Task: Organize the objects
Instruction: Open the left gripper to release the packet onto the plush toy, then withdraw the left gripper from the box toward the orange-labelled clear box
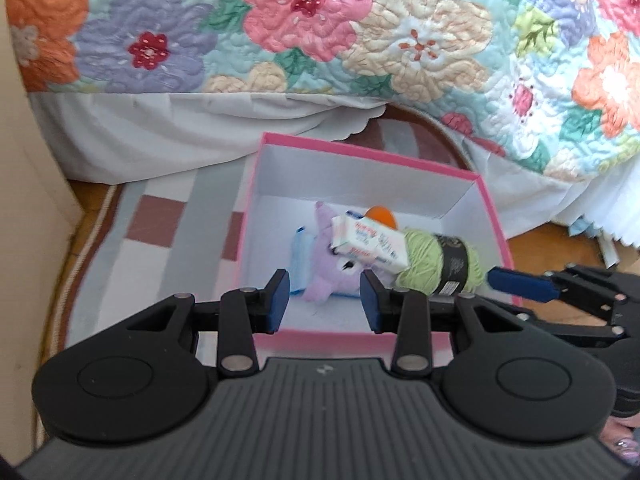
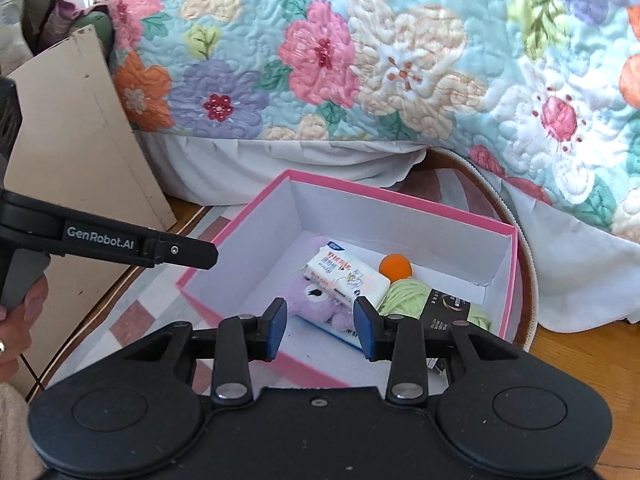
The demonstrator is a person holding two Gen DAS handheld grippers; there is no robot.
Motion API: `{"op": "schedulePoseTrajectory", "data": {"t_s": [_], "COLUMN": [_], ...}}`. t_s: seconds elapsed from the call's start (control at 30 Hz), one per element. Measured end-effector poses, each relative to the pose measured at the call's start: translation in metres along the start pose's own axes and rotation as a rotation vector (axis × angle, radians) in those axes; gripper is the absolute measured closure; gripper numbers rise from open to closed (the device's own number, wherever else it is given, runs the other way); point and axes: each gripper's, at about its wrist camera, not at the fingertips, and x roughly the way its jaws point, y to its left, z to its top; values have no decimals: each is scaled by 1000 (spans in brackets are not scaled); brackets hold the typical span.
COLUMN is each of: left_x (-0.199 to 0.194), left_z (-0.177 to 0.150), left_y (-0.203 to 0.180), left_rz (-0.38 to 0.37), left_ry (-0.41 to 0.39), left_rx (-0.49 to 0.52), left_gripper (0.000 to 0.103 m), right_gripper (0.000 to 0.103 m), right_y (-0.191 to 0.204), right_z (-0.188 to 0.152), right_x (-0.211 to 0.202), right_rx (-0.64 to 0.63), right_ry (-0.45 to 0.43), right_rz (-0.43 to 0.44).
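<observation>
A pink box (image 1: 360,154) with a white inside stands on a rug by the bed; it also shows in the right wrist view (image 2: 400,196). In it lie a purple plush toy (image 1: 324,280), a white tissue pack (image 1: 370,242), an orange ball (image 1: 382,216), a green yarn skein (image 1: 436,260) and a blue item (image 1: 301,258). My left gripper (image 1: 324,300) is open and empty above the box's near edge. My right gripper (image 2: 320,330) is open and empty over the near wall, above the plush toy (image 2: 320,304) and tissue pack (image 2: 344,274).
A floral quilt (image 1: 360,40) hangs over the bed behind the box. A checked rug (image 1: 160,240) lies on the wooden floor. A cardboard panel (image 2: 80,152) leans at the left. The left gripper's finger (image 2: 180,250) shows in the right wrist view.
</observation>
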Motion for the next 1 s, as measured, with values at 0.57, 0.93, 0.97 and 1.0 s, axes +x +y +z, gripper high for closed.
{"op": "schedulePoseTrajectory", "data": {"t_s": [0.57,0.93,0.97,1.0], "left_x": [-78,-110,-110,-111], "left_z": [-25,-50,-52,-55], "left_y": [-36,-48,-49,-51], "left_rz": [17,65,65,61], "left_ry": [42,45,45,43], "left_rx": [56,104,104,104], "left_gripper": [53,21,20,19], "right_gripper": [36,13,12,12], "right_y": [21,40,43,45], "right_z": [-12,-36,-38,-40], "right_x": [-89,-123,-125,-128], "right_rx": [-56,-116,-130,-139], "right_ry": [-39,-18,-26,-40], "right_rz": [-20,6,0,-8]}}
